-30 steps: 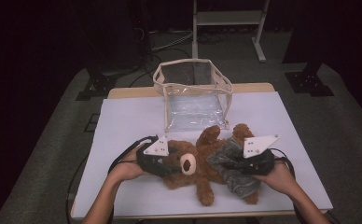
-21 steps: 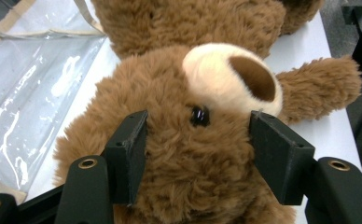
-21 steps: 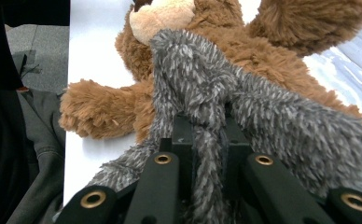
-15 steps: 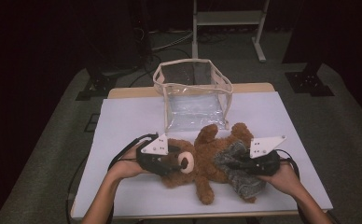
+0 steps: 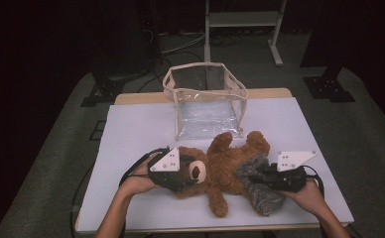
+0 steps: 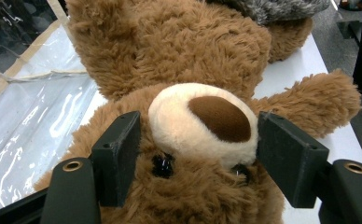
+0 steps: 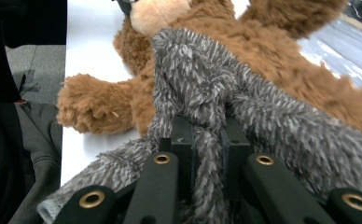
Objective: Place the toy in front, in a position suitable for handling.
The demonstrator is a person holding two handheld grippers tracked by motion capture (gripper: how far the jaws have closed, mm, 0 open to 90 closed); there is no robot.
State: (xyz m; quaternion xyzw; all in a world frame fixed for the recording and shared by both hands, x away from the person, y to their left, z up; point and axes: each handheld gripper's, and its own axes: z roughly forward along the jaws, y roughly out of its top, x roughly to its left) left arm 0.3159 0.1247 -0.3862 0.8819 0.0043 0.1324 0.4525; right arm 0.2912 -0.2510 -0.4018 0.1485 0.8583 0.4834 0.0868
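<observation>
Teddy bear (image 5: 225, 166) lies on white table (image 5: 131, 129), just in front of clear bag (image 5: 205, 99). Left gripper (image 6: 198, 140) jaws, just widening, flank its muzzle. Right gripper (image 7: 206, 140) clamps grey fuzzy garment (image 7: 244, 98) draped over bear's legs.

Clear bag (image 5: 206, 101) with beige trim stands open-topped at far middle of white surface (image 5: 131, 129); metal rack (image 5: 242, 22) on floor well beyond
</observation>
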